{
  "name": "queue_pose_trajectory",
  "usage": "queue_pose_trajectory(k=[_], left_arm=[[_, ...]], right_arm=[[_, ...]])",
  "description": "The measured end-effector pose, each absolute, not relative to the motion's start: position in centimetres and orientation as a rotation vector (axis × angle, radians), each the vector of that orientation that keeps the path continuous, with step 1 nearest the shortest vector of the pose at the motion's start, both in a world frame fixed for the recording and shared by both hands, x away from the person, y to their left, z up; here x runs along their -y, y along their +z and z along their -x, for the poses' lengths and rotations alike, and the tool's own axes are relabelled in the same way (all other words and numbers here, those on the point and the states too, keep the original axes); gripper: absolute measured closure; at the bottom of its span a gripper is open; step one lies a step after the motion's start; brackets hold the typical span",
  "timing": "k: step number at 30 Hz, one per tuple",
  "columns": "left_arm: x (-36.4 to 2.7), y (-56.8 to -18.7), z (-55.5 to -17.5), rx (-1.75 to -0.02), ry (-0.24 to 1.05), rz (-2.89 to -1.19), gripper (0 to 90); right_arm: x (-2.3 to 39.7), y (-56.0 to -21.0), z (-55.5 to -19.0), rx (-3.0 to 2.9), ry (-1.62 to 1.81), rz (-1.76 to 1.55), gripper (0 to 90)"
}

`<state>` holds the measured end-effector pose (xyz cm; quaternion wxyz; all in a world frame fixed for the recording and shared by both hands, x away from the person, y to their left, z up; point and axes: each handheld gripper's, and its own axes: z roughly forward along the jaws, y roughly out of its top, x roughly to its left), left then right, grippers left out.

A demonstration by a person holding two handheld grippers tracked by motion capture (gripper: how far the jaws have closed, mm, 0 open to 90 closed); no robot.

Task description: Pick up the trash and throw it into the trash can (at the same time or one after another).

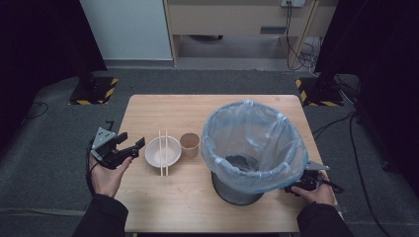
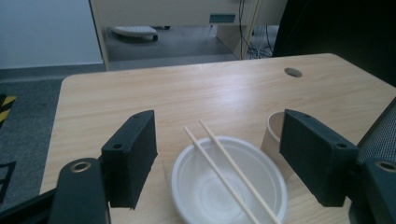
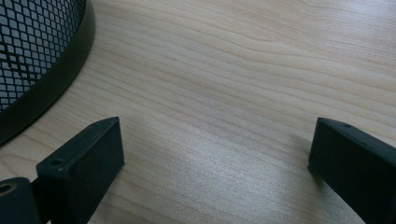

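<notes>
A pale wooden surface [image 1: 188, 202] with rounded corners is seen standing on grey carpet, with a small round cable hole [image 2: 293, 72] near its far edge. Beyond it, a white panel and a light wooden cabinet are set against the back of the room, cables hang at the right, and black stands on yellow-and-black striped bases are placed at both far corners. A white bowl [image 1: 162, 151] is set left of centre, with a pair of chopsticks [image 1: 163, 152] laid across its rim; a brown paper cup [image 1: 189, 144] stands just beside it, and a black mesh bin [image 1: 252, 148] lined with a bluish bag is placed at the right. The left gripper [image 1: 134, 146] is held just left of the bowl, its fingers wide apart with nothing between them. The right gripper [image 1: 309, 181] is kept low beside the bin's base, its fingers likewise apart over bare wood.
</notes>
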<state>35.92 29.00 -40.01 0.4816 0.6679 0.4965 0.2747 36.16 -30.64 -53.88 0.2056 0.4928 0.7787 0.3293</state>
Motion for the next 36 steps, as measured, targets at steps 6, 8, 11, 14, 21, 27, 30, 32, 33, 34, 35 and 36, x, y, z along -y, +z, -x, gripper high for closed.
queue_pose_trajectory(k=[6, 8, 11, 14, 21, 27, 30, 32, 33, 34, 35, 36], left_arm=[[-27.7, -40.4, -36.9, -1.212, 0.678, -1.638, 30.7], [-27.4, -40.8, -37.1, -1.217, 0.673, -1.644, 31.6], [-26.7, -41.8, -37.7, -1.228, 0.656, -1.668, 35.6], [-25.7, -43.5, -38.4, -1.258, 0.635, -1.707, 38.3], [-24.8, -46.1, -39.5, -1.318, 0.623, -1.786, 48.4], [-24.4, -47.8, -40.4, -1.369, 0.586, -1.825, 54.4], [-24.4, -48.4, -40.6, -1.392, 0.565, -1.832, 57.3], [-24.5, -48.6, -40.7, -1.408, 0.558, -1.84, 58.7], [-24.5, -48.7, -40.7, -1.413, 0.555, -1.844, 59.2], [-24.5, -48.8, -40.7, -1.417, 0.552, -1.849, 60.1], [-24.5, -48.9, -40.8, -1.42, 0.546, -1.849, 60.8], [-24.5, -48.9, -40.8, -1.425, 0.544, -1.851, 62.0]], right_arm=[[30.6, -53.9, -36.2, -2.17, 0.918, -1.373, 3.5], [30.6, -53.9, -36.2, -2.17, 0.918, -1.373, 3.5], [30.6, -53.9, -36.2, -2.171, 0.918, -1.372, 3.5], [30.6, -53.9, -36.2, -2.17, 0.918, -1.372, 3.5], [30.6, -53.9, -36.1, -2.171, 0.919, -1.372, 3.5], [30.5, -53.9, -36.1, -2.178, 0.92, -1.362, 3.7], [30.5, -53.9, -36.1, -2.18, 0.922, -1.36, 3.7], [30.5, -53.9, -36.2, -2.181, 0.921, -1.359, 3.7], [30.5, -53.9, -36.2, -2.182, 0.922, -1.358, 3.7], [30.5, -53.9, -36.2, -2.186, 0.92, -1.357, 3.7], [30.5, -53.9, -36.2, -2.184, 0.921, -1.357, 3.7], [30.5, -53.9, -36.2, -2.187, 0.92, -1.356, 3.7]])
